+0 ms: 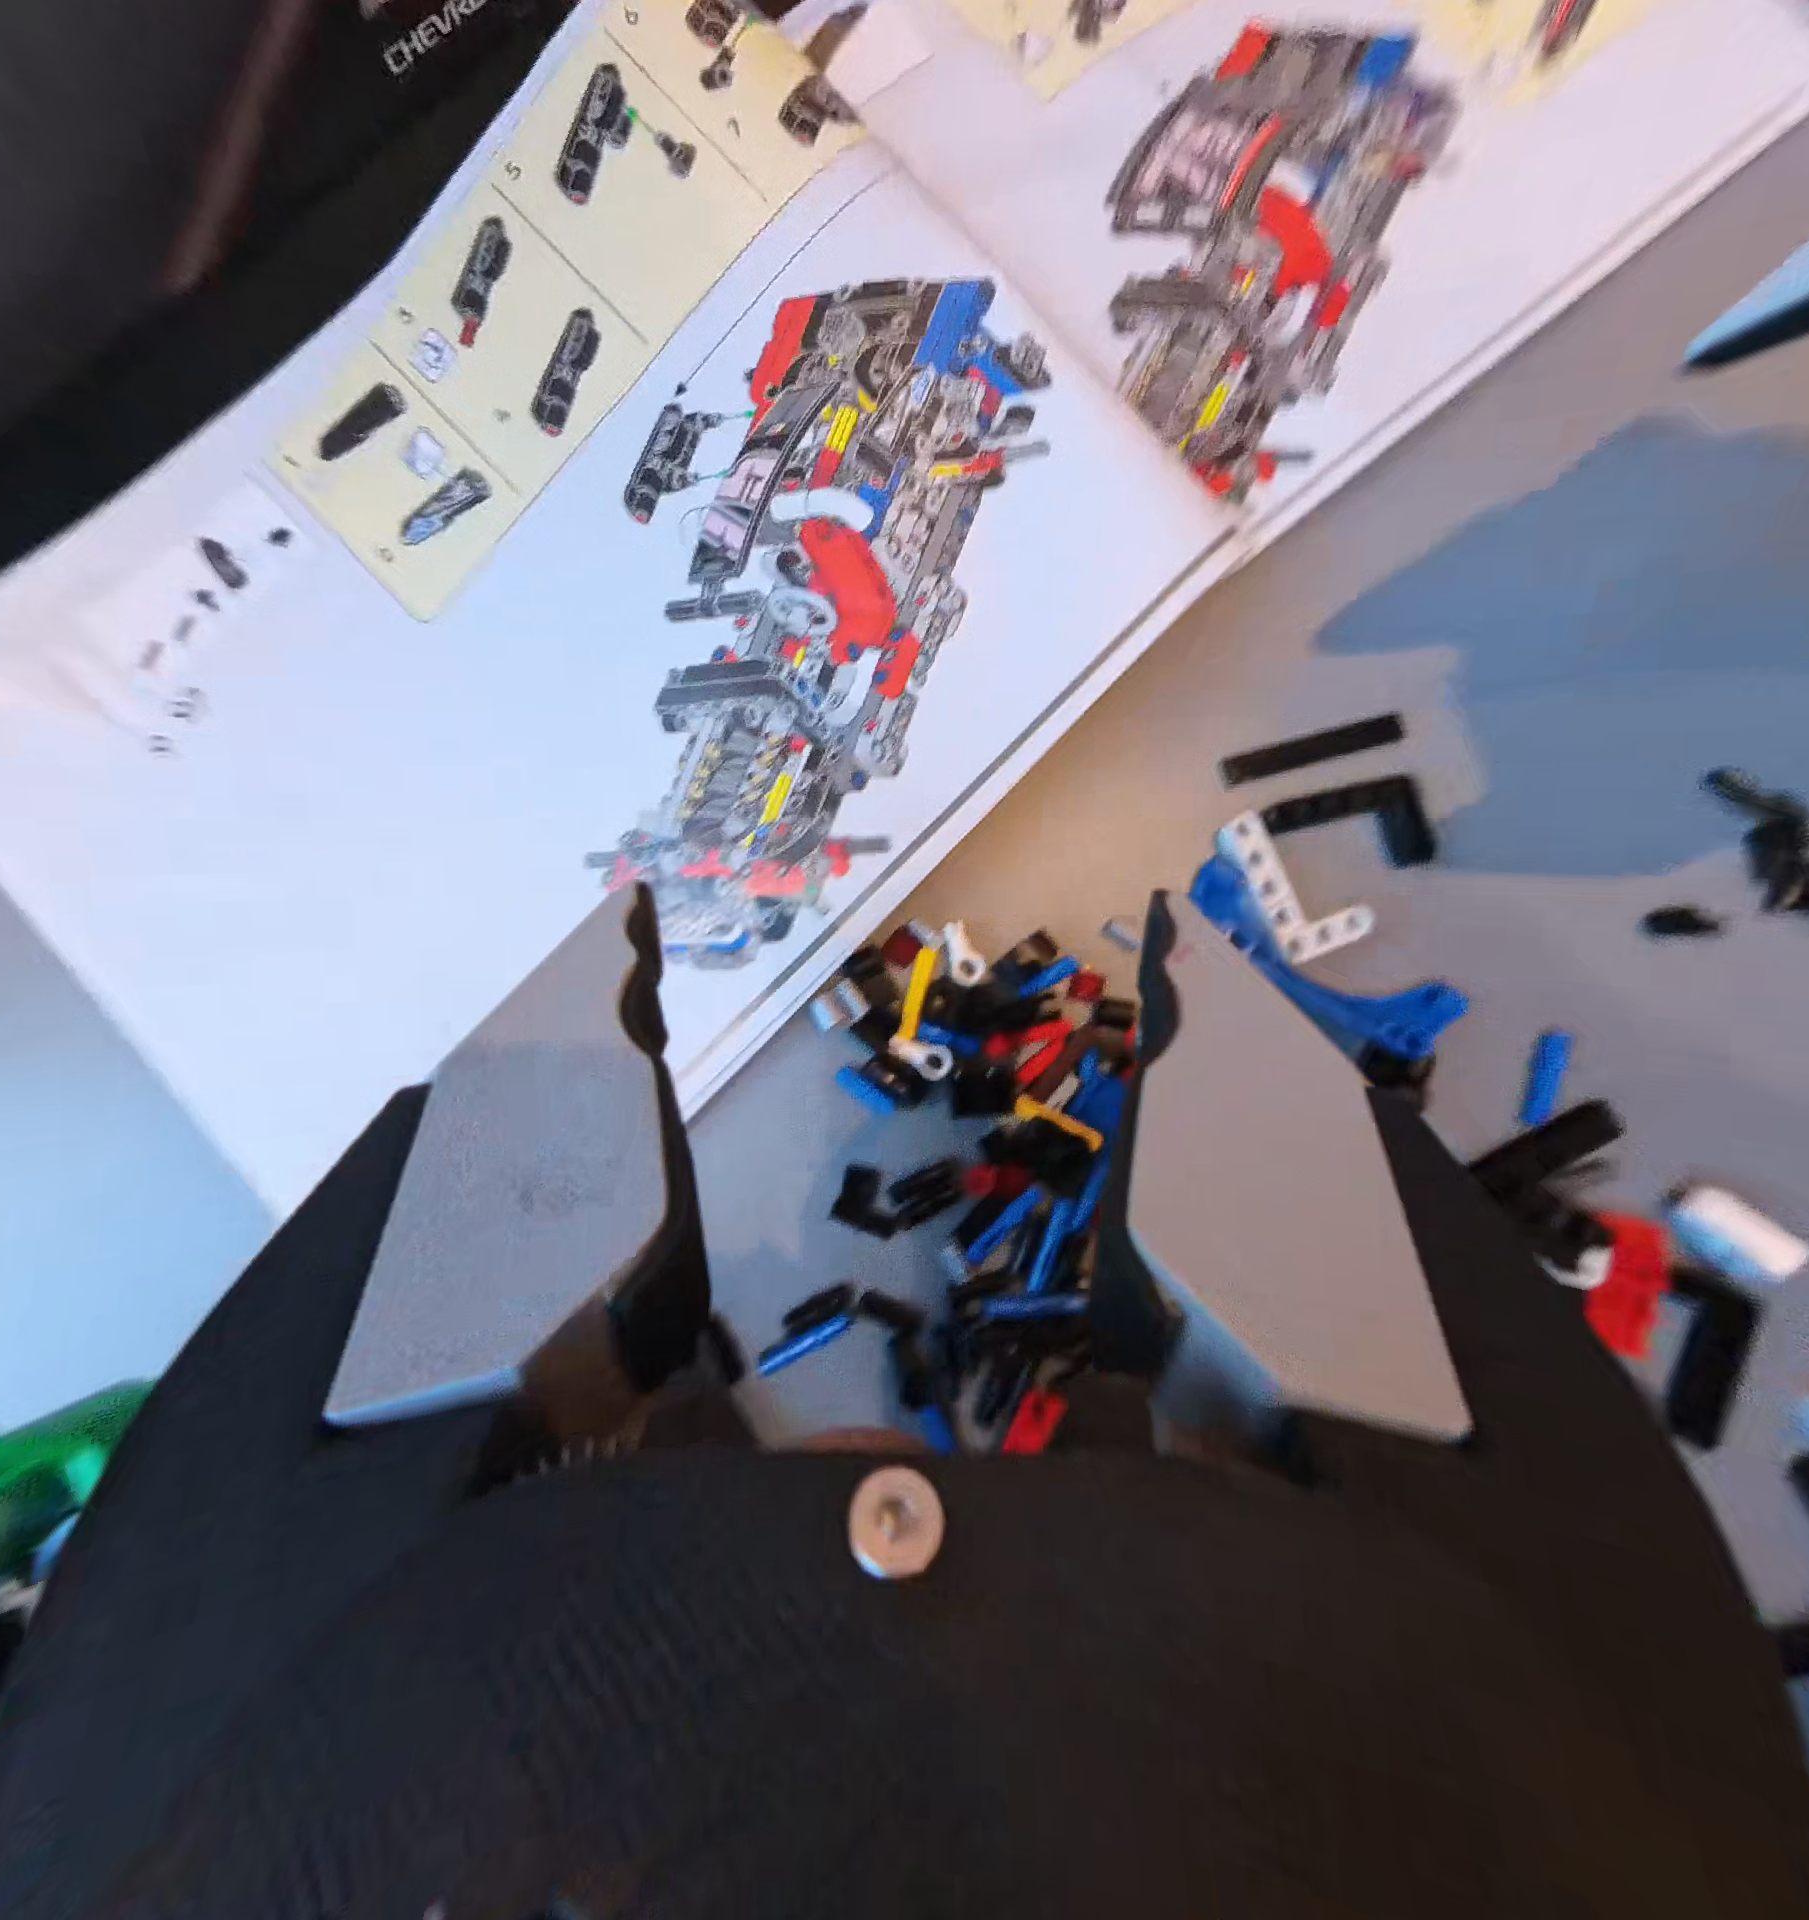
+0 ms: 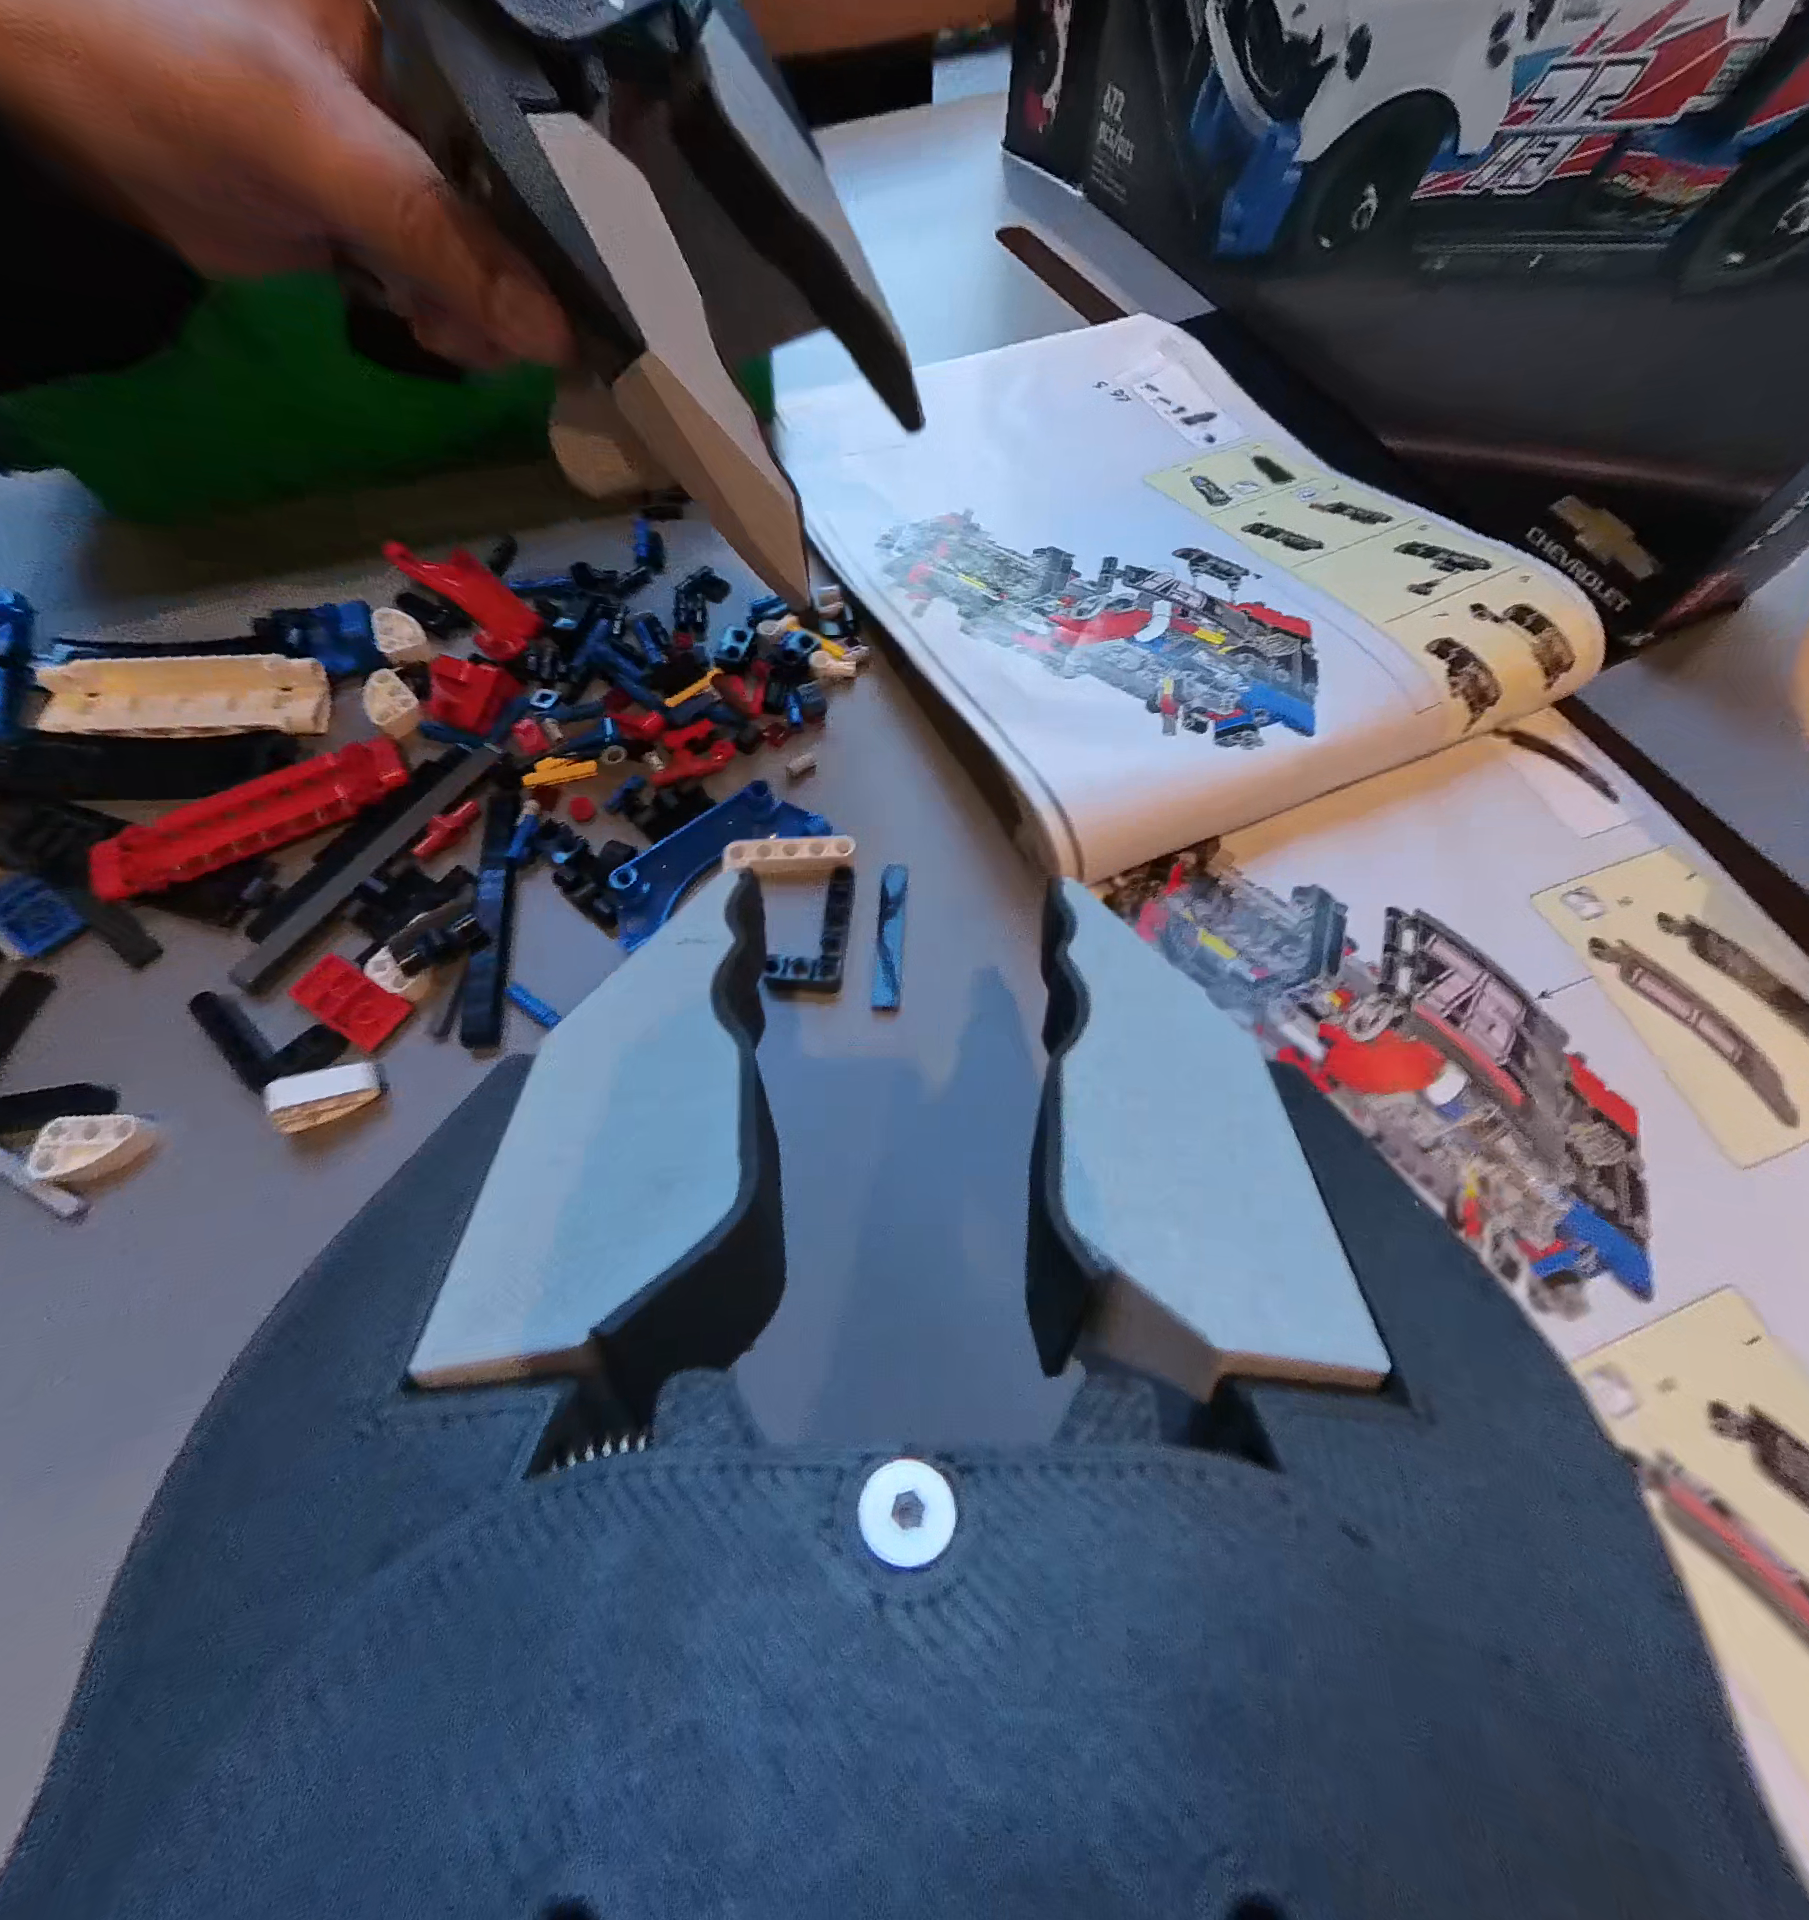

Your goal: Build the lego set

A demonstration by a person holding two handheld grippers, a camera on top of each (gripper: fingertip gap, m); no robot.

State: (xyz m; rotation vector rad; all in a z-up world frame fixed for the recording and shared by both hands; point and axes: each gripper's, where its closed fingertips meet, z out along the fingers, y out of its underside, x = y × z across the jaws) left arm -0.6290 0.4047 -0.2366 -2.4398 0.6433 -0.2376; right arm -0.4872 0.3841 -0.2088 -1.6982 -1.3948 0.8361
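Note:
My left gripper (image 1: 898,925) is open and empty, with its fingertips spread above a pile of small black, blue, red and yellow lego pieces (image 1: 993,1122). In the right wrist view the left gripper (image 2: 858,509) hangs over the right edge of that pile (image 2: 619,686), one fingertip low at the pieces and the other over the open instruction booklet (image 2: 1139,623). My right gripper (image 2: 902,904) is open and empty, low over the grey table. A black L-shaped beam (image 2: 817,935) and a thin blue piece (image 2: 889,935) lie just beyond its tips.
The booklet (image 1: 464,727) lies at the left and far side. A blue curved panel (image 2: 692,852), a long red panel (image 2: 245,821) and a white panel (image 2: 183,696) lie among the pieces. The set's box (image 2: 1502,208) stands at the back right. A hand (image 2: 256,156) holds the left gripper. Both grippers' tips are roughly 20 cm from the long red panel (image 2: 245,821).

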